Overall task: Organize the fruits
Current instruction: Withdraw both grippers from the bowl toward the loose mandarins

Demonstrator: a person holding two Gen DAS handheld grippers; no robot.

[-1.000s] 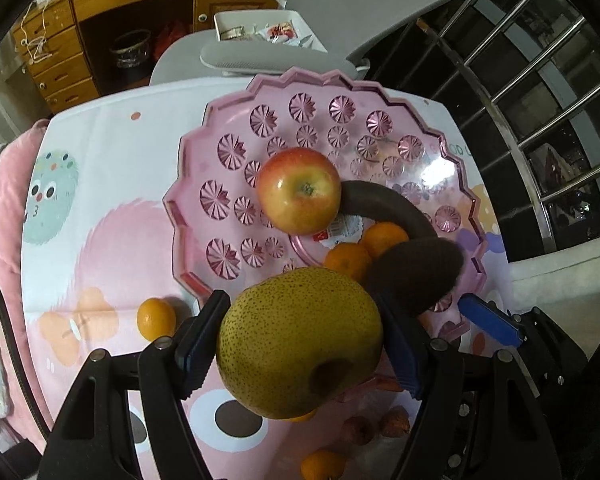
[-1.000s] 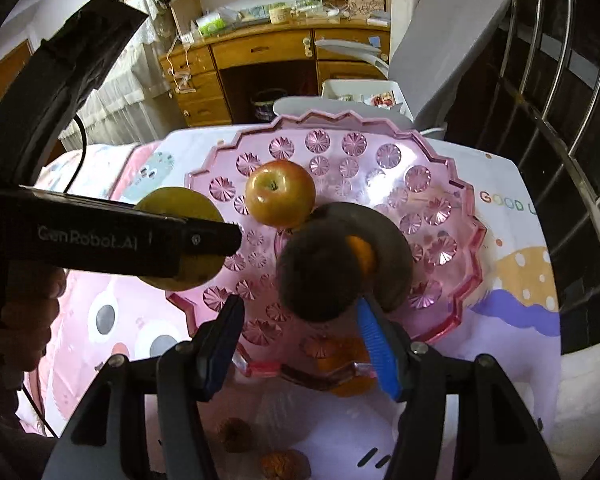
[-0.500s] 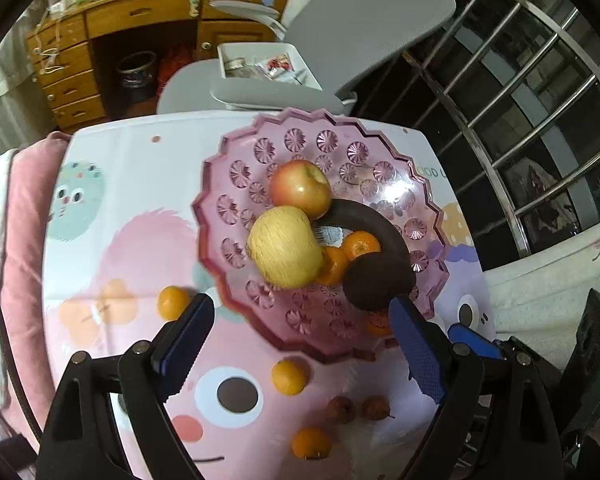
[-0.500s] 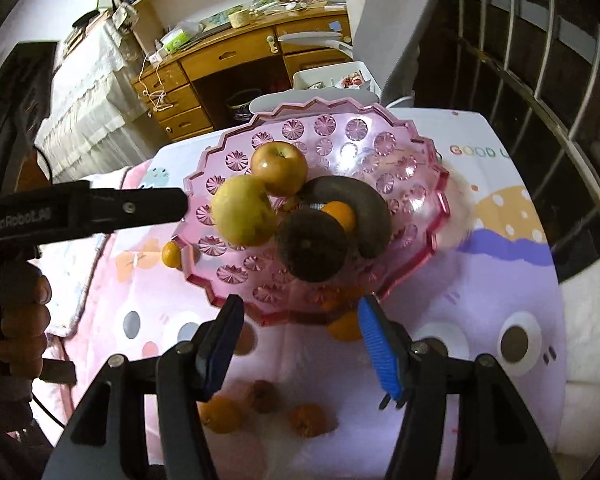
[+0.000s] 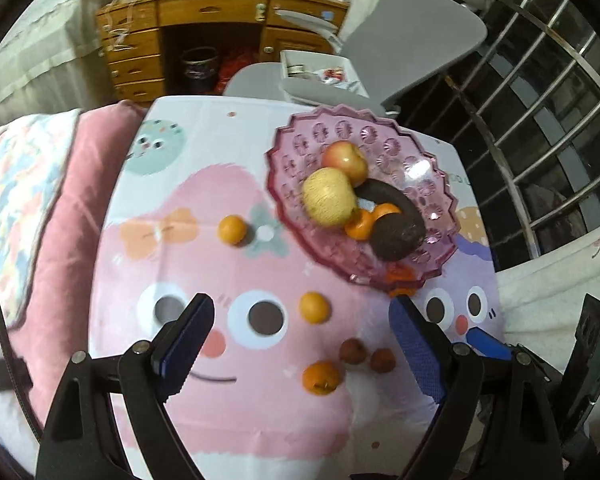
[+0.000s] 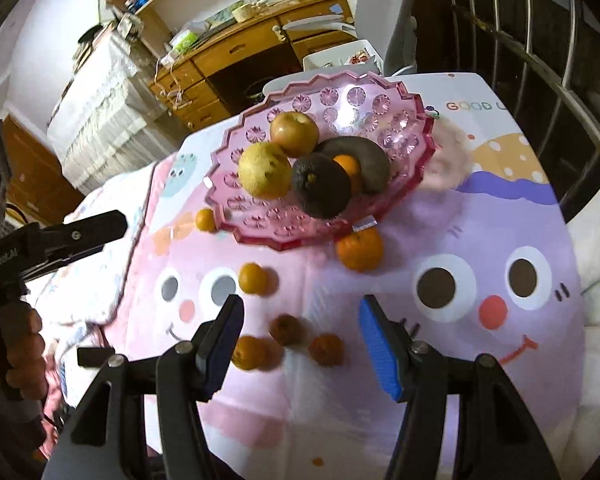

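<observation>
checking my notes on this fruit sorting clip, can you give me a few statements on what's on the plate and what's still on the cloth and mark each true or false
1. The yellow pear lies on the pink plate beside the red apple. True.
2. The left gripper is clamped on the pear. False: its jaws stand open and hold nothing.
3. Small oranges still lie loose on the cartoon cloth, such as one near the plate's front edge. True.
4. The plate holds only the apple and pear. False: a dark avocado and other fruit lie there too.
5. The right gripper is open. True.
</observation>
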